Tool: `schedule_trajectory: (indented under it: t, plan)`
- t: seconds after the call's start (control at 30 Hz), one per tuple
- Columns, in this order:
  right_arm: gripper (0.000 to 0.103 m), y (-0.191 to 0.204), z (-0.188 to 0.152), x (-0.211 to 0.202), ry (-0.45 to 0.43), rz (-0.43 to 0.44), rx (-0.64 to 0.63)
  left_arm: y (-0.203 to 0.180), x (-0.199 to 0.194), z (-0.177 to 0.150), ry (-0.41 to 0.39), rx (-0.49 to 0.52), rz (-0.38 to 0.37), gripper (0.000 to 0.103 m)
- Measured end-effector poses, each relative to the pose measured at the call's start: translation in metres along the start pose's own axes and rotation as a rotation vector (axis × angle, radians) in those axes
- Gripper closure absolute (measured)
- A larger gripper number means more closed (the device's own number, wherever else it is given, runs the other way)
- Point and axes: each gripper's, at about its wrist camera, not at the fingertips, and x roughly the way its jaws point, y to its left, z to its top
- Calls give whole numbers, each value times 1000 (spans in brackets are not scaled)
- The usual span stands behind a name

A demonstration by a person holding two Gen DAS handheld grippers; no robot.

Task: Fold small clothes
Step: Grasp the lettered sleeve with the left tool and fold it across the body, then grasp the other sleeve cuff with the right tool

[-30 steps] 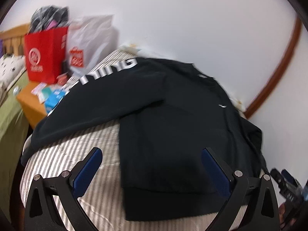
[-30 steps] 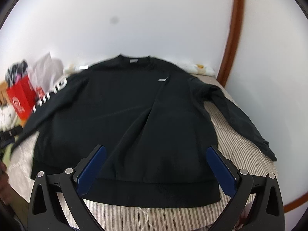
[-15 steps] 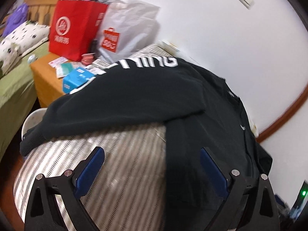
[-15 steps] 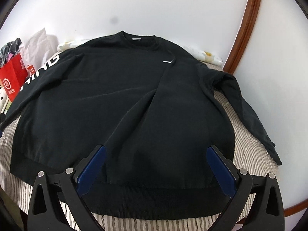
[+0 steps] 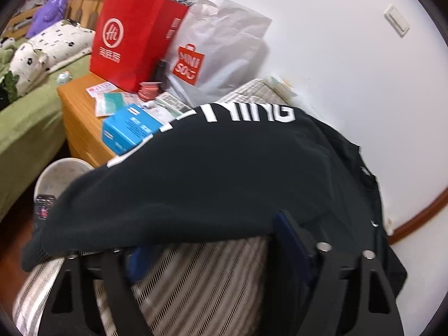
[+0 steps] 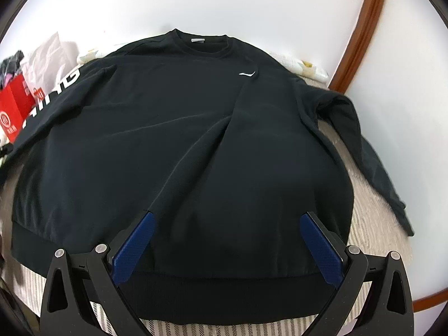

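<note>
A black sweatshirt (image 6: 173, 140) lies front up on a striped bed cover (image 6: 372, 224), neck far from me, a white logo on the chest. Its left sleeve (image 5: 196, 173) carries white lettering and drapes off the bed's left edge. My left gripper (image 5: 212, 238) is open at that sleeve's lower edge, its left fingertip tucked under the cloth. My right gripper (image 6: 226, 224) is open, just above the body of the sweatshirt near the ribbed hem. The right sleeve (image 6: 372, 162) lies out to the right.
Left of the bed stands a wooden nightstand (image 5: 75, 117) with a red paper bag (image 5: 134, 39), a grey plastic bag (image 5: 221, 47) and a blue box (image 5: 128, 131). A white bin (image 5: 56, 176) sits on the floor. A second bed (image 5: 25, 123) lies further left. The wall is close behind.
My left gripper has swung left and moved in to the lettered sleeve, now reaching its edge. My right gripper has moved forward and lower over the sweatshirt's body.
</note>
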Motion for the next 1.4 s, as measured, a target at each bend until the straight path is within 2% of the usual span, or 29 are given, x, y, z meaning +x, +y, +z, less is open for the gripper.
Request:
schedule_trajectory:
  t: [0.07,0.1,0.17,0.2,0.27,0.33,0.47,0.6,0.77,0.87,1.0,1.2,1.33,1.4]
  plan:
    - [1,5,0,0,-5,-23,-32,-1,3,3,-23,1,59,50]
    - [1,7,0,0,-5,-31,-42,-3,6,4,-34,10,91,55]
    - [1,9,0,-1,-5,-35,-51,-8,11,5,-35,71,160,83]
    - [1,9,0,0,-3,-34,-48,-11,14,7,-26,106,184,86]
    - [1,9,1,-1,2,-4,-28,-15,13,10,-20,143,173,94]
    - [1,11,0,-3,-7,26,-28,-18,4,15,-24,141,145,94]
    - [1,15,1,-5,-36,12,-53,-39,-18,24,-66,198,111,96]
    - [1,1,-2,-8,-63,0,-49,-75,-41,30,-128,269,73,96]
    - [1,-34,-7,-13,-85,-1,15,-145,-50,26,-155,394,1,96]
    - [1,-63,-14,-17,-88,-49,45,-193,-45,15,-164,468,-45,96]
    - [1,-108,-26,-29,-99,-127,90,-253,-31,-6,-140,551,-110,96]
    - [1,-172,-52,-34,-74,-213,204,-333,3,-53,-12,668,-210,96]
    - [1,-195,-66,-27,-43,-243,245,-367,30,-81,57,736,-209,96]
    - [1,-195,-67,-23,-30,-249,248,-376,44,-87,94,749,-205,96]
